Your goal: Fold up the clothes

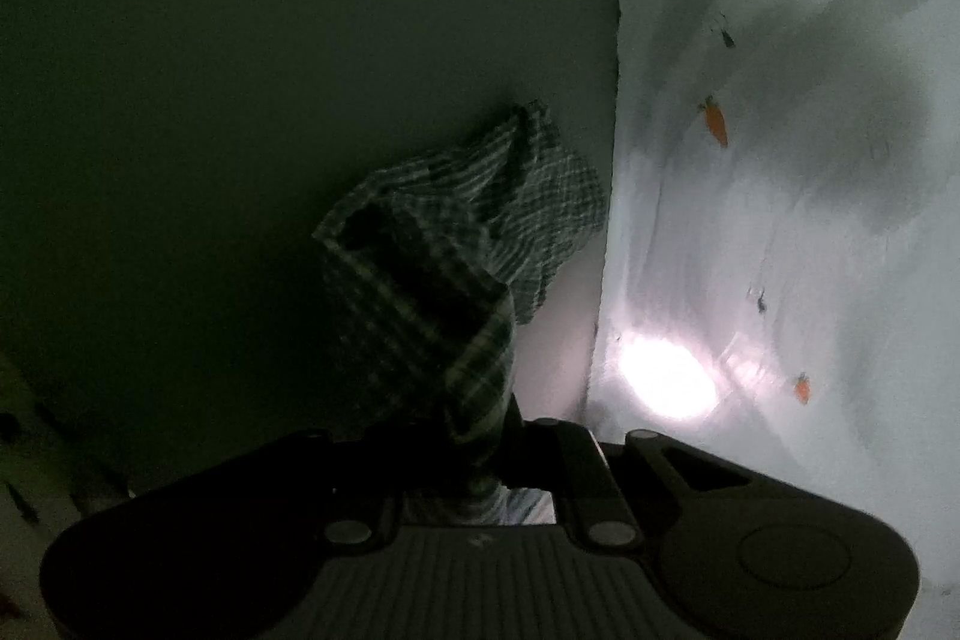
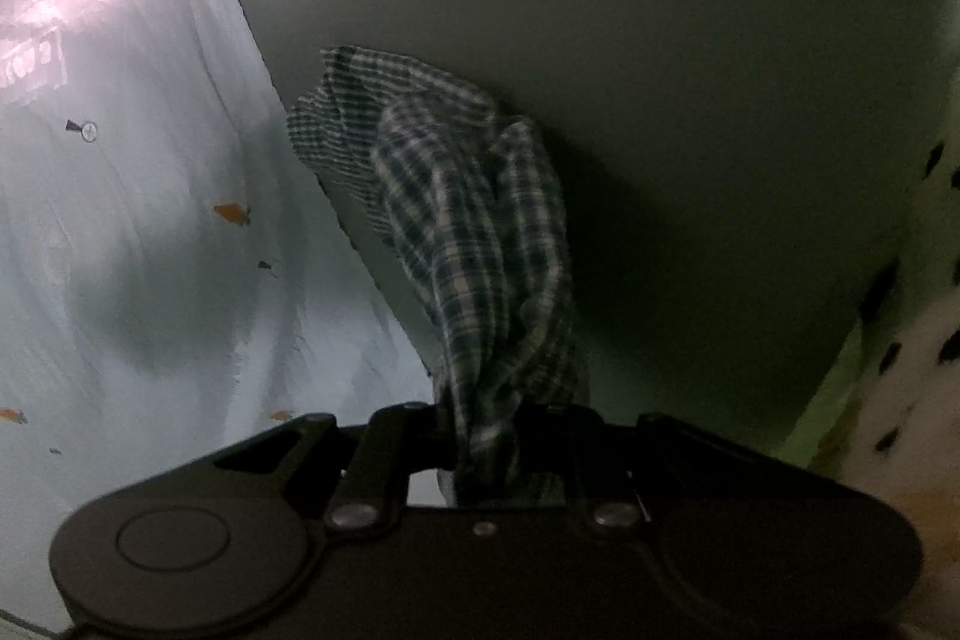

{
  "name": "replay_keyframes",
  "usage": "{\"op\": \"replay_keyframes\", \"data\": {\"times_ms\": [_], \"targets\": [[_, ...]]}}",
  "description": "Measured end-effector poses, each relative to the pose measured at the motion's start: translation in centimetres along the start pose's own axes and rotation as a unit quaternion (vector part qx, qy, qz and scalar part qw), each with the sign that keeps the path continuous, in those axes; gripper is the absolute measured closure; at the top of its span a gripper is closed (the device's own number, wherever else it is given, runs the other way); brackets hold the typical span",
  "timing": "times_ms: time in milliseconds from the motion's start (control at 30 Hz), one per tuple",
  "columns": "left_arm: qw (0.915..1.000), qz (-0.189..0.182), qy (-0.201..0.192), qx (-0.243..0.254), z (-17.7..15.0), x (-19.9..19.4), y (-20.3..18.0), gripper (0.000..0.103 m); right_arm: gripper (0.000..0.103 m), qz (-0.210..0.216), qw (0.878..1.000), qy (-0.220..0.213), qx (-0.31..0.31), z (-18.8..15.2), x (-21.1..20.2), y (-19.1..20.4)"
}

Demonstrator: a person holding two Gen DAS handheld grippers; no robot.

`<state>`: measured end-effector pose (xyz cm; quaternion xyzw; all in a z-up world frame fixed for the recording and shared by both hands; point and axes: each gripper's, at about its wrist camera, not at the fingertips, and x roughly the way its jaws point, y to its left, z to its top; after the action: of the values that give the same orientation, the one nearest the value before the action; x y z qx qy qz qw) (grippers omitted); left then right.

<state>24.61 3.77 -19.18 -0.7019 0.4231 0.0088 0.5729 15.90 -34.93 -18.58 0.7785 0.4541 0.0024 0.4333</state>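
A green-and-white plaid garment [image 1: 456, 232] bunches up out of my left gripper [image 1: 480, 436], which is shut on a gathered corner of it. The cloth hides most of both fingers. In the right wrist view the same plaid garment [image 2: 474, 220] rises in twisted folds from my right gripper [image 2: 486, 430], which is also shut on a bunch of it. In both views the cloth hangs lifted in front of a dull green surface, and its far end is crumpled. The scene is dim and a little blurred.
A pale sheet with small carrot prints [image 1: 780, 160] fills the right of the left wrist view and the left of the right wrist view [image 2: 120, 220]. A dull green surface [image 2: 660, 70] lies behind the garment. White fabric with dark spots [image 2: 912, 340] sits at the right edge.
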Motion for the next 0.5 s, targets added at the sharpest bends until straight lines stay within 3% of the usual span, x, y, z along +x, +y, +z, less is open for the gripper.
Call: {"op": "replay_keyframes", "data": {"times_ms": [233, 500], "targets": [[0.9994, -0.034, -0.007, -0.009, 1.5, 1.8, -2.9, 0.086, 0.081, 0.034, 0.999, 0.002, 0.015, 1.1, 1.9, 3.1], [0.9984, -0.054, -0.004, 0.016, 4.2, 6.2, -7.1, 0.086, 0.080, 0.070, 0.997, 0.003, 0.020, 3.6, 4.5, 6.9]]}}
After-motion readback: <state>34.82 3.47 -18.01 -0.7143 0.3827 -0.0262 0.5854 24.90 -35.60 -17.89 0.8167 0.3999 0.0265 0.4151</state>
